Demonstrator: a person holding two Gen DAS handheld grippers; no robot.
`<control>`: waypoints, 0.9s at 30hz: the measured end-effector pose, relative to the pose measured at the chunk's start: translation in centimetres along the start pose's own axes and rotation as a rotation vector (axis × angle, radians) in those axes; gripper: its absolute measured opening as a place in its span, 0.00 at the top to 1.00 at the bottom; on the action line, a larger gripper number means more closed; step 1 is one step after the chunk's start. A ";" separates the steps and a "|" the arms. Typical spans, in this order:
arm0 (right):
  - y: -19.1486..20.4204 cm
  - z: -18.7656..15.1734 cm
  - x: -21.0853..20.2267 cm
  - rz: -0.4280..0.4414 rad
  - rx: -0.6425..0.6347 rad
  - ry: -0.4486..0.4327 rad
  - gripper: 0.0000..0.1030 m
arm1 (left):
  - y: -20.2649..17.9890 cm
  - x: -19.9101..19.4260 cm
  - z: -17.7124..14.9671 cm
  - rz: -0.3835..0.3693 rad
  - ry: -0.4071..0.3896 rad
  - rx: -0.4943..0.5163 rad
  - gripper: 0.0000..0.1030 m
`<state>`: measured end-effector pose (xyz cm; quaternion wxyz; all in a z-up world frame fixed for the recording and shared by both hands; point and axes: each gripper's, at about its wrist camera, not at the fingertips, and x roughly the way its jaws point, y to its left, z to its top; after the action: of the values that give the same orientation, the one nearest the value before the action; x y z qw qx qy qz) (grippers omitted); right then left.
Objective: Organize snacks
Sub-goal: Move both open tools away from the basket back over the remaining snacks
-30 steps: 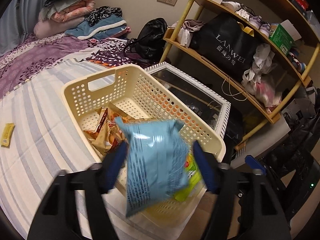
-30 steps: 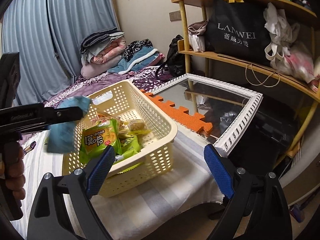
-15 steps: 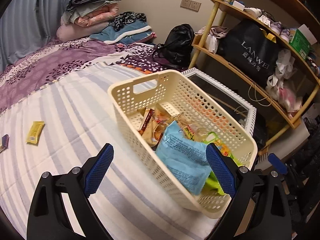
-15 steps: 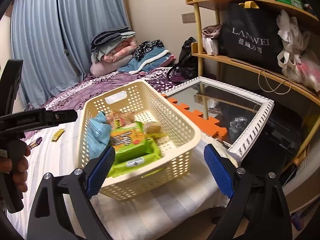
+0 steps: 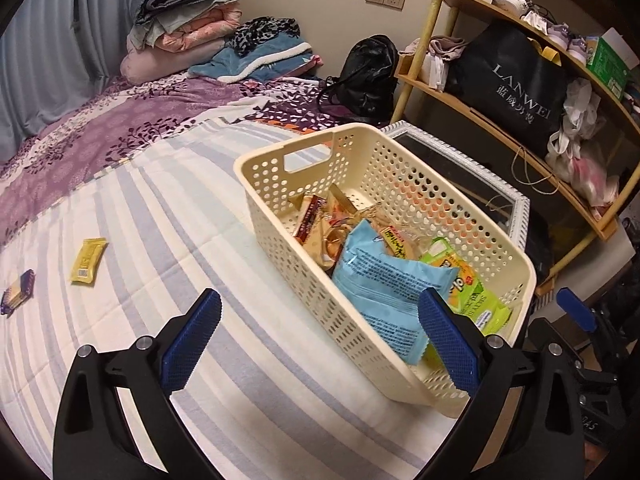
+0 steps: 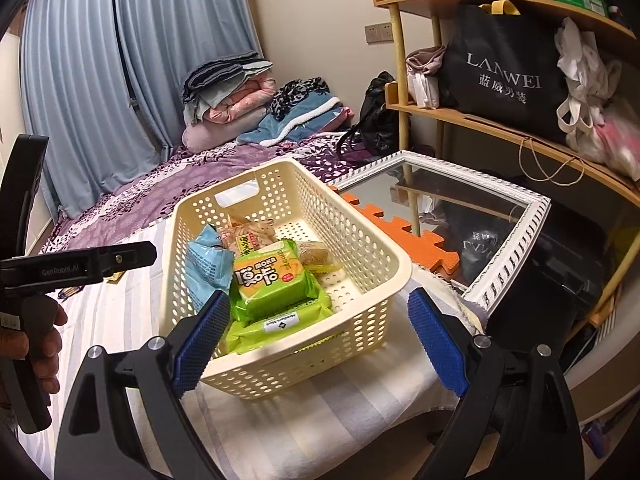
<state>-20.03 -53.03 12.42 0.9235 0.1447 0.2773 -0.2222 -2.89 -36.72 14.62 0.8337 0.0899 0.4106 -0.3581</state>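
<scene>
A cream perforated basket point(image 5: 360, 152) point(image 6: 400, 264) stands on the striped bedsheet. In it lie a light blue packet point(image 5: 380, 280) point(image 6: 204, 268), green packets point(image 5: 468, 284) point(image 6: 272, 280) and other small snacks. My left gripper point(image 5: 318, 300) hovers over the basket's near corner; its jaws are opening, with nothing pressed between the pads. The right gripper point(image 6: 319, 298) is open in front of the basket's short end, holding nothing. A yellow snack point(image 5: 88, 260) and a dark purple one point(image 5: 18, 290) lie loose on the sheet at left.
A white-framed mirror point(image 6: 508, 248) lies flat right of the basket, with an orange foam mat point(image 6: 404, 232) beside it. Behind it stands a wooden shelf with a black bag point(image 6: 504, 76). Folded blankets point(image 5: 188, 20) and a black backpack point(image 5: 368, 72) sit at the far end.
The left gripper let go of the blue packet, which now lies in the basket. It drew back toward the sheet and its jaws widened. The right gripper barely moved.
</scene>
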 end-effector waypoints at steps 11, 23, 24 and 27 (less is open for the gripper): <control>2.0 0.2 -0.3 0.039 -0.036 -0.001 0.10 | 1.1 -1.5 -0.7 0.098 -0.038 0.044 0.03; 5.7 0.3 -0.5 0.082 -0.095 0.005 0.10 | 3.9 -3.6 -1.5 0.144 -0.066 0.018 0.03; 6.2 0.3 -0.6 0.086 -0.102 0.004 0.10 | 4.2 -3.7 -1.6 0.147 -0.067 0.013 0.03; 7.1 0.3 -0.6 0.095 -0.118 0.005 0.10 | 5.0 -4.1 -1.9 0.154 -0.071 -0.002 0.03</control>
<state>-16.83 -46.91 14.05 0.9392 0.1037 0.2852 -0.1609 -2.36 -30.08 15.80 0.8728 0.1076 0.3731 -0.2957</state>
